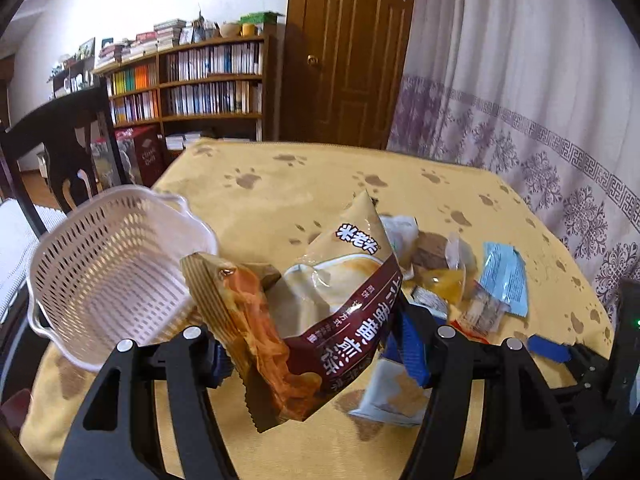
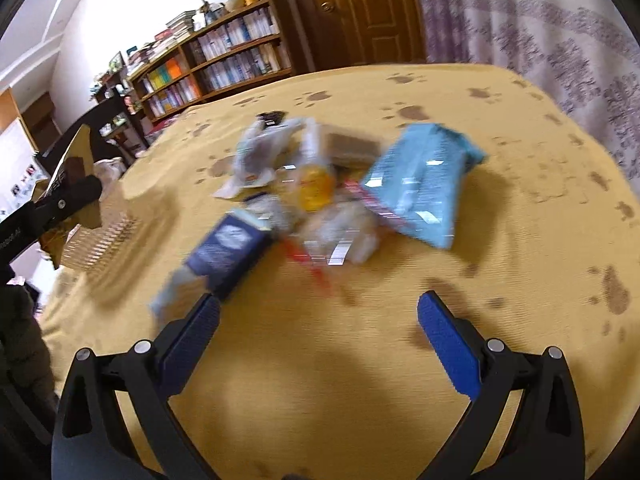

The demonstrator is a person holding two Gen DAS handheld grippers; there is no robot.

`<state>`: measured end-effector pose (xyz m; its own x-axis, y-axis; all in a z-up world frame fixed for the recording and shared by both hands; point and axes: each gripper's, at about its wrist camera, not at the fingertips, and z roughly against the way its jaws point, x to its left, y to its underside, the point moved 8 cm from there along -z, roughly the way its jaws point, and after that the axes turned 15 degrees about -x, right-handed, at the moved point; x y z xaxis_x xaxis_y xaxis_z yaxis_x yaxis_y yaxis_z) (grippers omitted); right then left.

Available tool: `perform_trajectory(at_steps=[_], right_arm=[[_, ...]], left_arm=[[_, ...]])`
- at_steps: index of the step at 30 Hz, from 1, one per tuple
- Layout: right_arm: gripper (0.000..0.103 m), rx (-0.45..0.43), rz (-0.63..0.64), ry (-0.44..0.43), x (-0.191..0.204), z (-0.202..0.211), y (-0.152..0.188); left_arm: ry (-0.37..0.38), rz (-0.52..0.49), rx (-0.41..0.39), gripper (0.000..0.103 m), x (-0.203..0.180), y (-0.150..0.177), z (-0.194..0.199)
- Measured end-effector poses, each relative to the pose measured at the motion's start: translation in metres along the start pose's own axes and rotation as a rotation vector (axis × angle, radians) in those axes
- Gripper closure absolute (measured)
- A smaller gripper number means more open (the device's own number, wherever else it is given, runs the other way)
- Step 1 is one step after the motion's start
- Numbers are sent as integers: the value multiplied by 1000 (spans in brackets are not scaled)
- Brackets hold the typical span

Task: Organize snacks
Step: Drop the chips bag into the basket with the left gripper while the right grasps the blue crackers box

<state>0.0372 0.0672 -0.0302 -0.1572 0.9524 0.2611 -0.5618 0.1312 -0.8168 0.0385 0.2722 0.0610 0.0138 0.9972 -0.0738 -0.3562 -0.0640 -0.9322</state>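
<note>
Basket (image 1: 108,264) empty. Left gripper (image 1: 312,360) pinches a brown bag (image 1: 320,320), lifted just right of the basket. Right gripper (image 2: 318,320) spread wide, holding nothing, near the snack pile (image 2: 320,196) on the table (image 2: 400,380); blurred, perhaps eight packets left. Barely begun.

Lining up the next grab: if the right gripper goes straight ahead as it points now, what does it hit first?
Probably the snack pile. The right gripper is open and empty, with bare tablecloth between its fingers. The clear wrappers and red-edged packet lie nearest. The view is blurred, so depth is uncertain.
</note>
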Motion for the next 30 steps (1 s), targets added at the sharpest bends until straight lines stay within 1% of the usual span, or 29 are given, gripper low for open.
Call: perform_trajectory(at_steps=[2,6,10,14,18,21,22,24,29,30], right_arm=[[5,18,-10,-42,21,-4,1],[5,38,19,-73,55,-14,4],[5,68,63,-59,83,-31,11],[5,85,108,-4,92,-52,14],[5,80,140,52,95,-64,15],[7,81,184,97,96,-68,16],[9,80,195,109,96,-69,16],[12,75,204,121,95,-69,16],[26,56,213,137,93,-63,16],[27,53,218,138,94,-63,15]], left_arm=[[-1,-3,-18,36,6,-7,5],[-9,-1,-52,36,21,-19,16],[-28,16,-72,36,40,-27,19],[-57,38,-89,36,60,-34,22],[-113,63,-110,36,85,-41,21],[-196,45,-132,36,103,-44,17],[-221,48,-134,36,111,-45,15],[-242,69,-125,36,123,-44,11],[-322,80,-118,36,149,-39,4],[-338,81,-118,36,153,-38,3]])
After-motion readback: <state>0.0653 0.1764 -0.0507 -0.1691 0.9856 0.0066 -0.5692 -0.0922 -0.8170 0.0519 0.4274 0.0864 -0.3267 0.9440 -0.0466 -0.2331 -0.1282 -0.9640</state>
